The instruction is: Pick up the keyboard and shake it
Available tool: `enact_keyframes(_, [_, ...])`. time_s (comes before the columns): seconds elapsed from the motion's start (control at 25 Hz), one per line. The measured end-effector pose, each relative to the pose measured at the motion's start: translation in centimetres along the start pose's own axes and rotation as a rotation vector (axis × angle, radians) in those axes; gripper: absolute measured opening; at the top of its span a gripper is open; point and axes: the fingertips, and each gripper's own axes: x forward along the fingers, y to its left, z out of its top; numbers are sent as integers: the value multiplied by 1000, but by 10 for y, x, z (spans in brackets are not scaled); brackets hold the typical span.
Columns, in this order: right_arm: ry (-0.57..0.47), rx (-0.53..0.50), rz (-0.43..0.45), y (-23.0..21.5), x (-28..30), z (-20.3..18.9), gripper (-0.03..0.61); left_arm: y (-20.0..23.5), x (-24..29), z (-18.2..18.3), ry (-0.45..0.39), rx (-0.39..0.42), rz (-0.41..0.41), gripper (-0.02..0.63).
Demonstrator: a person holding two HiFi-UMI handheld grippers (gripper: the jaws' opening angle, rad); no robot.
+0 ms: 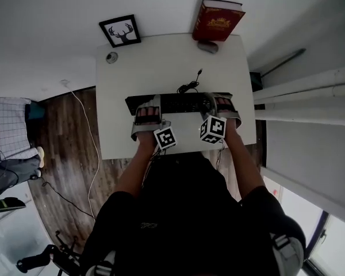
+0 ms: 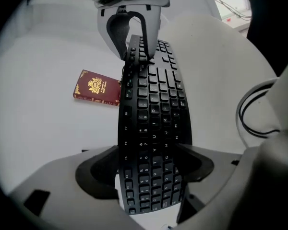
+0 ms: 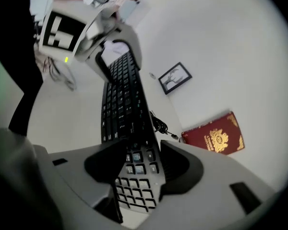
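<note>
The picking-up step looks nearly done: the keyboard (image 1: 181, 103) is carried by its two ends, seemingly just off the counter (image 1: 161, 62), on the person's side of the red book (image 1: 217, 20). Next, I think, comes a short shake with both grips firm. The left gripper (image 2: 151, 164) and the right gripper (image 3: 137, 164) have jaws wide apart, each pair clamped across one end of the keyboard.
</note>
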Motion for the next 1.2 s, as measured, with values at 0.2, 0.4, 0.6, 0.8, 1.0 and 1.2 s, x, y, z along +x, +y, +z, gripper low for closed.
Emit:
enact_keyframes(0.2, [-115, 141, 253, -12, -34, 4, 250, 14, -11, -14, 121, 149, 148, 353])
enact_keyframes(0.4, [-25, -113, 487, -12, -23, -39, 256, 5, -6, -11, 105, 108, 148, 351])
enact_keyframes(0.6, [-34, -134, 582, -2, -21, -41, 247, -5, -8, -7, 113, 88, 161, 353])
enact_keyframes(0.8, [4, -195, 495, -1, -14, -46, 175, 9, -9, -5, 129, 110, 156, 347])
enact_keyframes(1.0, [-22, -206, 458, 4, -18, -46, 173, 12, -30, -27, 14, -244, 24, 236])
enact_keyframes(1.2, [-23, -219, 411, 4, -22, -43, 173, 29, -56, -90, -113, -646, -175, 257])
